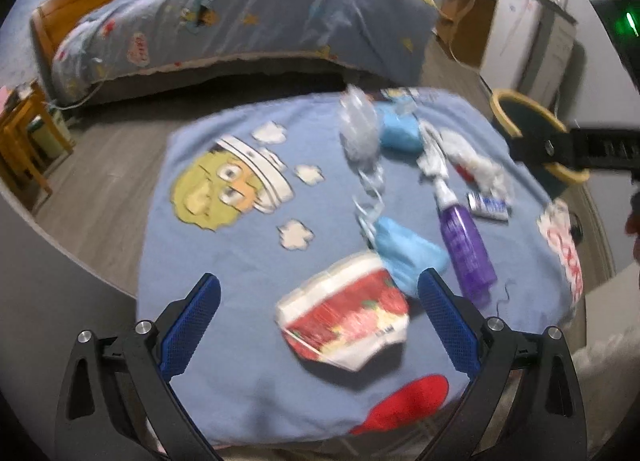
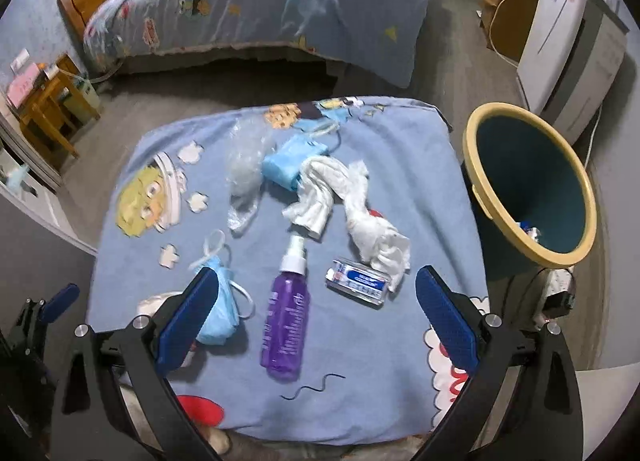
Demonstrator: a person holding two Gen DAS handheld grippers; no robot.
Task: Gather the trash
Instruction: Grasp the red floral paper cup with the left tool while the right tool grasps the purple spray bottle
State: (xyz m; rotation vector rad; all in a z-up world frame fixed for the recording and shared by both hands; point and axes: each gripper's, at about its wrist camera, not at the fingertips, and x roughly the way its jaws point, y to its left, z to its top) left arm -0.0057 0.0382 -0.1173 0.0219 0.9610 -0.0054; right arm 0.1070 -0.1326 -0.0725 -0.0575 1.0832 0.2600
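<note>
blue cartoon blanket [image 2: 400, 341] strewn with trash, both claws gaping, bin [image 2: 532, 185] beside

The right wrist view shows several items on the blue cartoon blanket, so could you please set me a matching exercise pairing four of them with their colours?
Things:
1. spray bottle
2. trash bin
3. crumpled tissue
4. face mask

Colours:
A. white
B. purple with a white nozzle
C. light blue
D. dark teal with a yellow rim

Pairs: 1-B, 2-D, 3-A, 4-C
</note>
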